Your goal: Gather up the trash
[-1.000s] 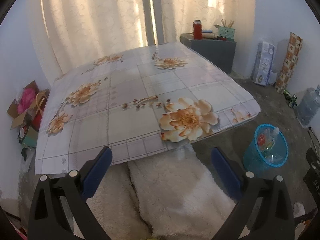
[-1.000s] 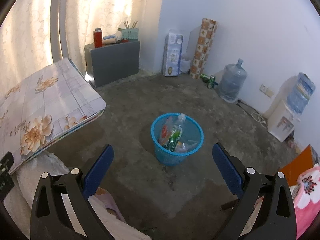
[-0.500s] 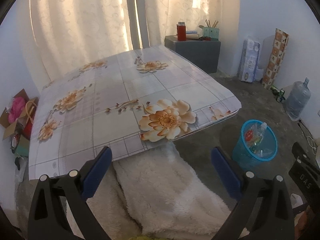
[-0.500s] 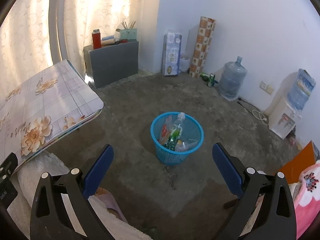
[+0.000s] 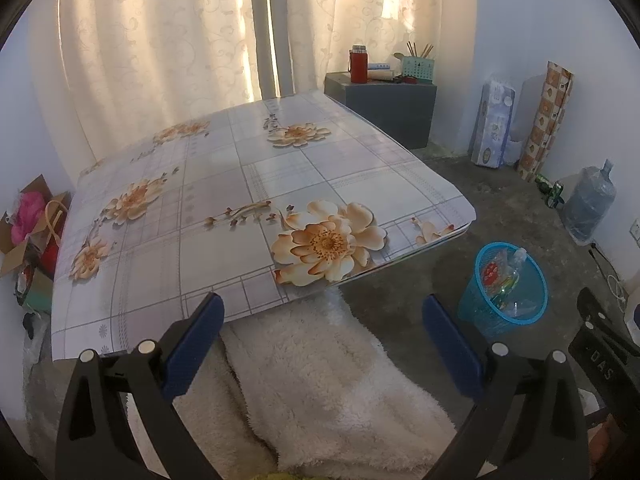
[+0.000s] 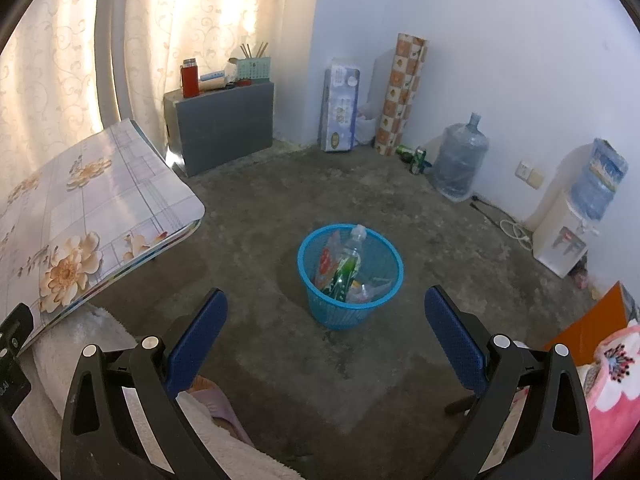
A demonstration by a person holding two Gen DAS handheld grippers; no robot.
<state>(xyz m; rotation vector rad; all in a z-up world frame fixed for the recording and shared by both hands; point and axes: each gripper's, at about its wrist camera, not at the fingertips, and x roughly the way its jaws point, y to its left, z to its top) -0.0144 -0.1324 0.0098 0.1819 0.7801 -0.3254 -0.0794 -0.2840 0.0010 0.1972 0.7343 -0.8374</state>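
A blue mesh trash basket [image 6: 372, 316] stands on the concrete floor; it shows in the left wrist view [image 5: 472, 308] to the right of the table. It holds a plastic bottle [image 6: 349, 262], a red and white wrapper [image 6: 327, 261] and clear plastic. My right gripper [image 6: 326, 336] is open and empty, hovering in front of the basket. My left gripper [image 5: 322, 340] is open and empty, above the white fleece in front of the table [image 5: 224, 184], whose flowered top is bare.
A white fleece blanket [image 5: 320, 392] lies below the table's near edge. A grey cabinet [image 6: 224, 128] with a red flask stands by the curtains. A tissue pack, a patterned roll, a water jug [image 6: 460, 160] and a water dispenser [image 6: 568, 232] line the wall.
The left gripper has drawn back and turned a little right, so the table and basket have shifted left in its view. The right gripper has barely moved. Both stay open.
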